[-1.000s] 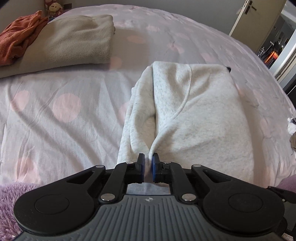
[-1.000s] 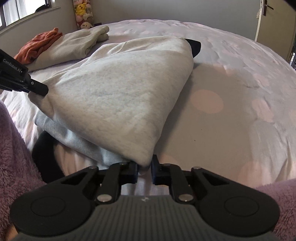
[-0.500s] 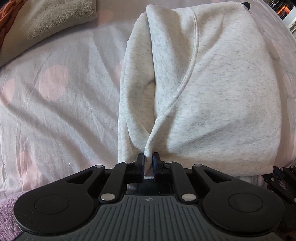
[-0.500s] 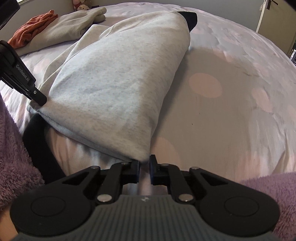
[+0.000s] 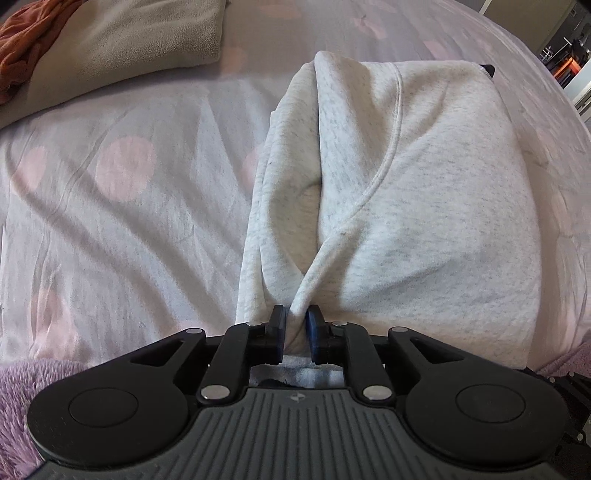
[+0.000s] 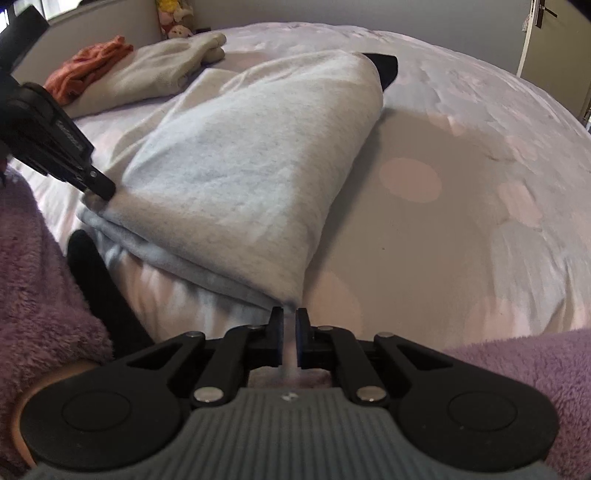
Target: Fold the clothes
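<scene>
Left claw [image 5: 295, 325] is opening – a pinch of the folded grey sweatshirt [image 5: 424, 192] sits between its pads; right claw [image 6: 290, 326], nearly pressed together, holds nothing, just short of the sweatshirt's corner on the bed [image 6: 461, 155].

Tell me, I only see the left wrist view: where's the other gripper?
Observer: The right gripper pinches the sweatshirt at its near right corner.
Operator: Is anything poking out near me that I'm missing?
Observer: Yes, something black lies beside the sweatshirt's near left edge.
Operator: And at the far end of the bed?
Observer: Stuffed toys sit against the wall.
</scene>
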A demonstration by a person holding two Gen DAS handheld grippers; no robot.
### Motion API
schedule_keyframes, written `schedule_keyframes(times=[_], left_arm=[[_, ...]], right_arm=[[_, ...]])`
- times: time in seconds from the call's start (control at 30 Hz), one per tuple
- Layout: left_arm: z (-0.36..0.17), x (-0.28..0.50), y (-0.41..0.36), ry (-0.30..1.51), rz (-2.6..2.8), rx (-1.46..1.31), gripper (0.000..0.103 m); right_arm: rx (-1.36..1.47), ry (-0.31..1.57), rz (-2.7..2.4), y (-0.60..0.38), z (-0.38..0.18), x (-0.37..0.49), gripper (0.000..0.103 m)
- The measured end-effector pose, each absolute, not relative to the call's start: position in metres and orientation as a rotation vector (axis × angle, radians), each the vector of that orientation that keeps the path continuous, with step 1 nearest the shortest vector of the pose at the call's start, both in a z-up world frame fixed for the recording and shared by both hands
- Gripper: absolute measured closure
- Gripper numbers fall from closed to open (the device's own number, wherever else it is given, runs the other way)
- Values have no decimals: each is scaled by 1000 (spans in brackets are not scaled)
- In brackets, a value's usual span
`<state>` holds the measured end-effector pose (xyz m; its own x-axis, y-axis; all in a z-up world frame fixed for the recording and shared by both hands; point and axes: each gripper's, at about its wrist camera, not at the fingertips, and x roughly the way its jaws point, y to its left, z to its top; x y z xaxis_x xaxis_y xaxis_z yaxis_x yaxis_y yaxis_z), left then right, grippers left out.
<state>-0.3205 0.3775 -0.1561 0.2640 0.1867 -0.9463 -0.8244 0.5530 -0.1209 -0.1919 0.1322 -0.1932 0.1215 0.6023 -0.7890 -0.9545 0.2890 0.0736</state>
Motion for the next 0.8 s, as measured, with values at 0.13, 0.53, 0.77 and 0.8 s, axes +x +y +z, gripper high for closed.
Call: schedule_keyframes(times=[0.13,0.53,0.77,0.8], left_arm=[[-142,-340,376,939,747,-752,87],[-135,-379,407,506,636,-912,53],[-129,-388,422,416,592,-1036,49],[-130,-388,429,401,595,-1050,48]], right_arm=[[-410,788,1319,119,-180,-196,83],[-186,576,1364,112,-150,-202,59],[-127,644,1147,135,-151,-159,52],[-111,661,1130,139,-151,-151,51]])
